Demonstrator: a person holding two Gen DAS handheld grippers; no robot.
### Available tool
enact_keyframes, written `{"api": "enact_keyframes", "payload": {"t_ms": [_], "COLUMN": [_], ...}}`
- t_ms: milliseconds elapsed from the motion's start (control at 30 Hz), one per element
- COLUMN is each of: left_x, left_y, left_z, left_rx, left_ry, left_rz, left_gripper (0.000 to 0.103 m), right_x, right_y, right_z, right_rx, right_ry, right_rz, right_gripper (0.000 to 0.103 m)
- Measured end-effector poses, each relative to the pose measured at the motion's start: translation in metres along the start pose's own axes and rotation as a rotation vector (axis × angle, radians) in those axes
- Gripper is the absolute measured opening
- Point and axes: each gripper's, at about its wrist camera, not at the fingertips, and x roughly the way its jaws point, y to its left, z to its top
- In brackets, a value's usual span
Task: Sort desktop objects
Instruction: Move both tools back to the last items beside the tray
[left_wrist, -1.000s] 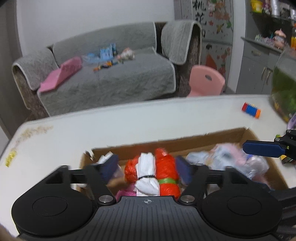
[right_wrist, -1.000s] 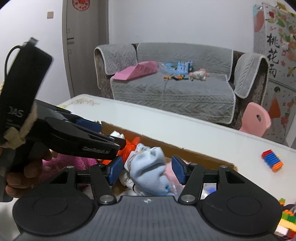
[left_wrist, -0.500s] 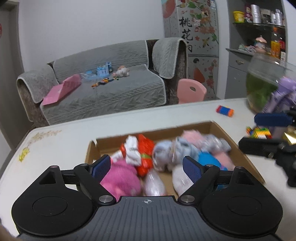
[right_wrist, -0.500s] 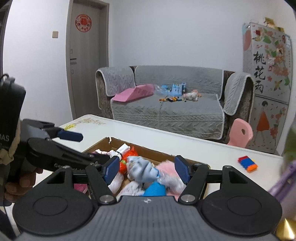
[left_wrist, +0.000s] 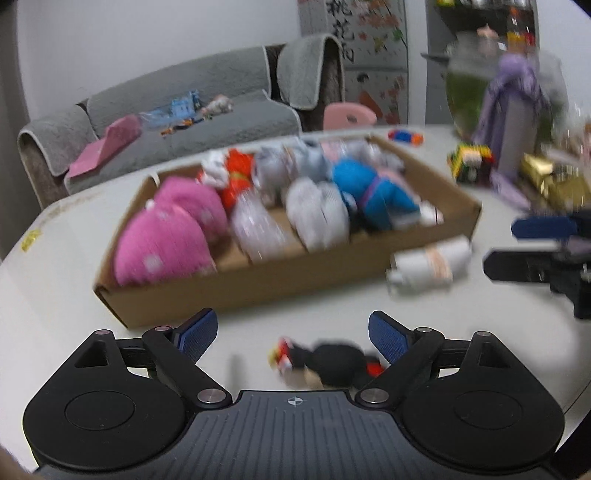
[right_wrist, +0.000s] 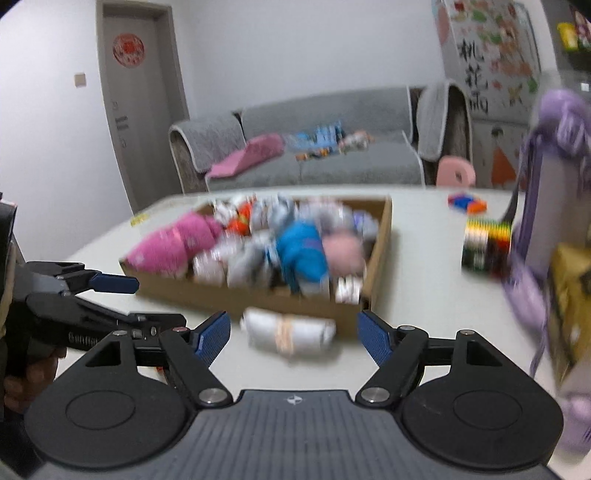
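Observation:
A cardboard box (left_wrist: 266, 284) (right_wrist: 380, 236) full of rolled sock bundles stands on the white table. A white roll with a tan band (left_wrist: 430, 264) (right_wrist: 290, 334) lies just outside the box's near wall. A small black, red and white bundle (left_wrist: 328, 363) lies on the table between the fingers of my left gripper (left_wrist: 291, 334), whose jaws are opening and stand clear of it. My right gripper (right_wrist: 293, 334) hangs over the white roll; its jaws are opening too, with no pad touching the roll. Each gripper shows at the edge of the other's view.
To the right of the box stand a multicoloured block cube (right_wrist: 485, 242), a purple toy (right_wrist: 550, 177), a gold package (left_wrist: 554, 181) and an orange and blue toy (left_wrist: 404, 136). A grey sofa (left_wrist: 192, 122) and a pink chair (right_wrist: 456, 173) lie beyond the table.
Both grippers have pulled back from above the box toward the near side of the table and sunk lower. Their jaws have spread wider. The white roll and the black bundle have come into view.

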Motion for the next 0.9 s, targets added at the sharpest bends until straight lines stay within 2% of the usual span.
{"api": "enact_keyframes", "payload": {"t_ms": [100,233,367,533,900], "left_x": [0.005,0.002,0.002,0.004,0.007], "left_y": [-0.010,-0.019,-0.019,-0.014,0.007], "left_z": [-0.012,-0.019,-0.021,-0.022,-0.023], "left_rx": [0.023,0.047,0.048,0.017,-0.100], "left_ry": [-0.003,-0.052,-0.071,-0.057,0.004], "left_rz": [0.006,0.016,0.006,-0.024,-0.064], "left_gripper": [0.093,0.095,0.097,0.097,0.100], "right_x": [0.007,0.022,0.030,0.019,0.028], "right_y": [0.005,0.010,0.015,0.018,0.025], "right_z": [0.000,0.004,0.000,-0.015,-0.015], "right_rx": [-0.024,-0.028,-0.048,-0.045,-0.026], "right_ry": [0.002,0.012,0.023,0.027,0.034], "right_rz": [-0.008,-0.008,-0.017,-0.029,-0.054], "right_gripper": [0.077,0.085,0.086,0.088,0.093]}}
